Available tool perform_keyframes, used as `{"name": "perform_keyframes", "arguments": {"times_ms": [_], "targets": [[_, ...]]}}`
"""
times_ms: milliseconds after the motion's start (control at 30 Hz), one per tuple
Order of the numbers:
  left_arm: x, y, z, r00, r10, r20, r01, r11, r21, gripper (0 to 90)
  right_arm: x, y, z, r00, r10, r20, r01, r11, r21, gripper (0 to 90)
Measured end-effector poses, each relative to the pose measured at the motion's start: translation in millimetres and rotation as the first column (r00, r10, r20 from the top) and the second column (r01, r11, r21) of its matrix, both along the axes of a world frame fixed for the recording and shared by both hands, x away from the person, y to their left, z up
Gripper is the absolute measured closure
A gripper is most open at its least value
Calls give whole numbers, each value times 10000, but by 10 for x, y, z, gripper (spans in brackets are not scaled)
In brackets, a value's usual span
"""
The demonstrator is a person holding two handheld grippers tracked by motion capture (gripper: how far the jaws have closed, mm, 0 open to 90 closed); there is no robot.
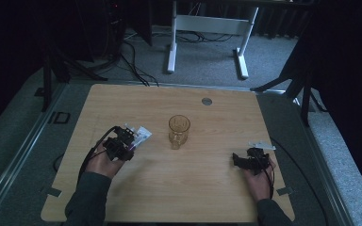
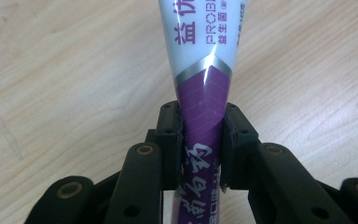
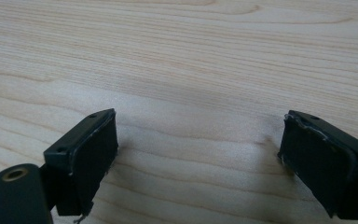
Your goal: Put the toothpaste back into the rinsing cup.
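Observation:
A white and purple tube [image 2: 204, 93] with printed lettering is clamped at its purple end between the black pads of my left gripper [image 2: 203, 142]. From above, the left gripper [image 1: 128, 140] sits at the table's left, and the tube [image 1: 142, 135] points from it toward the cup. An amber glass cup [image 1: 179, 130] with a handle stands upright at the table's middle, a little to the right of the tube's tip. My right gripper [image 1: 237, 160] rests low near the table's right edge, and its jaws [image 3: 198, 149] stand wide apart over bare wood with nothing between them.
The wooden table [image 1: 136, 197] has a round grey cable cap [image 1: 207, 101] near its far edge. A small white piece [image 1: 262, 145] lies just beyond the right gripper. Past the table stand a white desk frame [image 1: 207, 28] and loose cables on grey carpet.

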State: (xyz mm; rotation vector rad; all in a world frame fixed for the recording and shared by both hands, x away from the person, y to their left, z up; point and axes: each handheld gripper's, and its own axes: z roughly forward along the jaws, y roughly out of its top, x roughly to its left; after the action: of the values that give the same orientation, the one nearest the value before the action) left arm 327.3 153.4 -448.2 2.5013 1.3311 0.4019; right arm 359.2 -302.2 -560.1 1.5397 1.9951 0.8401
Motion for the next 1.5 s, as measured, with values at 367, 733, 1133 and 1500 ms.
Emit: {"name": "perform_keyframes", "arguments": {"times_ms": [367, 733, 1133, 1500], "targets": [[-2, -38, 89, 9976, -185, 672, 205, 9994, -290, 723, 0, 1, 0, 10000, -7, -2, 7, 10000, 7, 111], [52, -46, 126, 9919, 72, 1272, 15, 9977, -681, 723, 0, 1, 0, 10000, -6, -1, 6, 10000, 6, 111], [104, -48, 199, 9841, 357, 1738, -166, 9937, -1106, 723, 0, 0, 0, 10000, -4, 1, 4, 10000, 5, 111], [146, -61, 269, 9774, 451, 2065, -178, 9911, -1320, 722, 0, 1, 0, 10000, -10, -2, 10, 10000, 7, 111]]}}
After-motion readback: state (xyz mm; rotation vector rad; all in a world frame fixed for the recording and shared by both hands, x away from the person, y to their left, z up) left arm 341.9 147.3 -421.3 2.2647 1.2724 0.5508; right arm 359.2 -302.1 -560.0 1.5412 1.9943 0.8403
